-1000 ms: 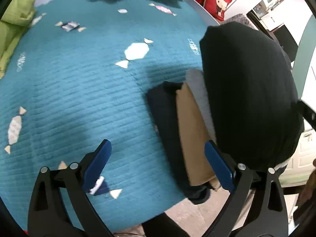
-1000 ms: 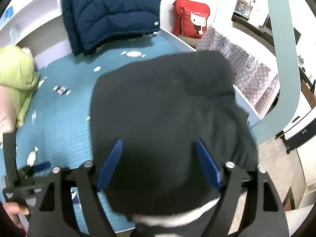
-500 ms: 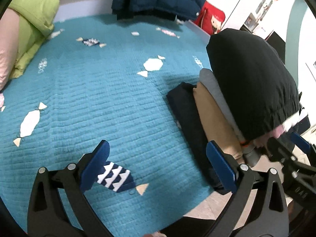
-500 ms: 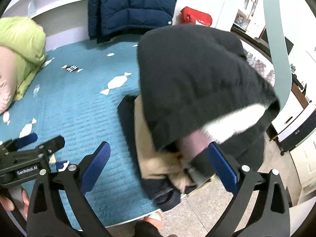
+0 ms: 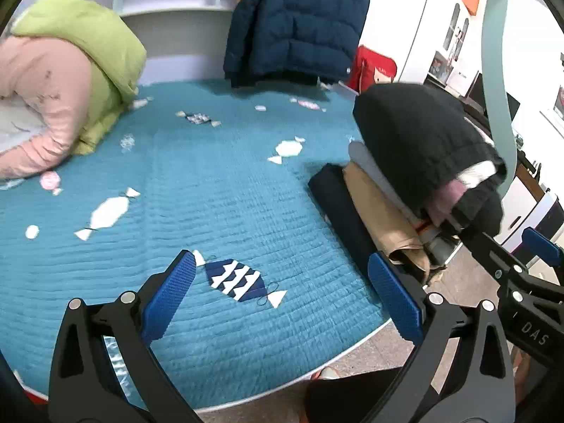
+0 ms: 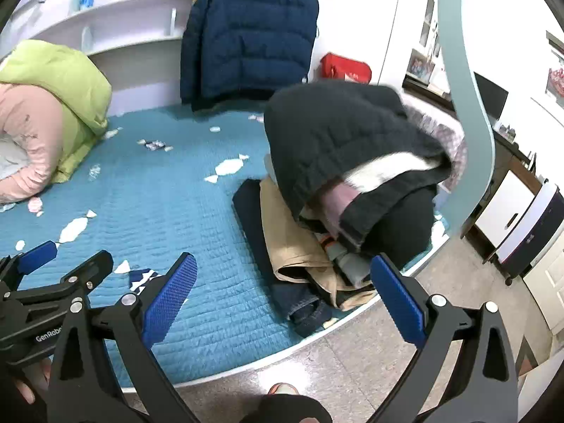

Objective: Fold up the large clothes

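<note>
A folded black padded coat (image 5: 419,144) (image 6: 338,141) lies on top of a stack of folded clothes: a tan garment (image 5: 384,218) (image 6: 285,232) and dark jeans (image 5: 342,211) (image 6: 253,225), at the right edge of the teal bed cover (image 5: 197,183) (image 6: 158,190). My left gripper (image 5: 282,296) is open and empty, over the bed's front edge, left of the stack. My right gripper (image 6: 282,296) is open and empty, in front of the stack, clear of it.
A navy puffer jacket (image 5: 299,17) (image 6: 246,35) hangs at the headboard. Green and pink bedding (image 5: 70,70) (image 6: 46,105) is piled at the far left. A teal post (image 6: 465,105), white cabinets (image 6: 511,211) and tiled floor (image 6: 352,352) lie to the right.
Both grippers have pulled back from the black coat, which now rests on the stack. The right gripper, earlier around the coat, is now clear of it.
</note>
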Available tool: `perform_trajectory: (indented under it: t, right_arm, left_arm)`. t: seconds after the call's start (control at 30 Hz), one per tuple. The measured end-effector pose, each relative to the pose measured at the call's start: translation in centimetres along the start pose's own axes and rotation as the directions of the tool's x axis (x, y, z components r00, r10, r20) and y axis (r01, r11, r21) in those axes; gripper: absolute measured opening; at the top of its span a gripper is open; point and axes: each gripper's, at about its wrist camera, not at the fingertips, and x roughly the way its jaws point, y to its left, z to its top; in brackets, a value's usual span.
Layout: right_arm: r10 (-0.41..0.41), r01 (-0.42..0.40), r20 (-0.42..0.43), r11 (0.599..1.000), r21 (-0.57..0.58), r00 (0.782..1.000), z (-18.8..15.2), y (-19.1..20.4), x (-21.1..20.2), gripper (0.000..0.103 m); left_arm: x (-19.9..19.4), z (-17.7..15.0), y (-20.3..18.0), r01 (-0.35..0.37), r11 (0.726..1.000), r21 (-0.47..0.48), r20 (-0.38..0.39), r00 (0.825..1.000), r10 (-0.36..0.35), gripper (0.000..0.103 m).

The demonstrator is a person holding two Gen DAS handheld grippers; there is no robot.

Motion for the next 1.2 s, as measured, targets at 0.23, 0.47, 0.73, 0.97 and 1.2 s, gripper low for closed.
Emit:
perform_trajectory:
  t: [0.23, 0.47, 0.73, 0.97, 1.2]
  right_arm:
    - [0.017, -0.019, 0.039, 0.999, 0.044, 0.999, -1.4, -0.8, -5.8, 0.095]
    - [0.030, -0.033, 0.095, 0.999, 0.037, 0.995, -2.2, -0.8, -10.3, 0.095]
    - [0.075, -0.081, 0.158, 0.996, 0.033, 0.985, -2.5, -0.2, -14.8, 0.096]
    - [0.154, -0.159, 0.222, 0.987, 0.006, 0.963, -1.4, 2.0, -17.8, 0.096]
    - [0.227, -0.216, 0.283, 0.974, -0.071, 0.932, -0.4, 4.3, -20.5, 0.096]
  left_arm:
    - [-6.9, -1.1, -1.1, 0.000, 1.000, 0.005, 0.078, 0.997, 0.000, 0.098]
    - [-11.2, -2.6, -1.4, -0.015, 1.000, -0.005, 0.117, 0.993, 0.016, 0.098]
    - [-16.9, -3.2, -1.0, -0.073, 0.997, -0.014, 0.202, 0.977, 0.074, 0.098]
    - [-22.2, -2.9, 0.5, -0.211, 0.977, -0.039, 0.300, 0.930, 0.212, 0.098]
    - [-26.7, -2.3, 2.3, -0.306, 0.945, -0.119, 0.339, 0.882, 0.328, 0.098]
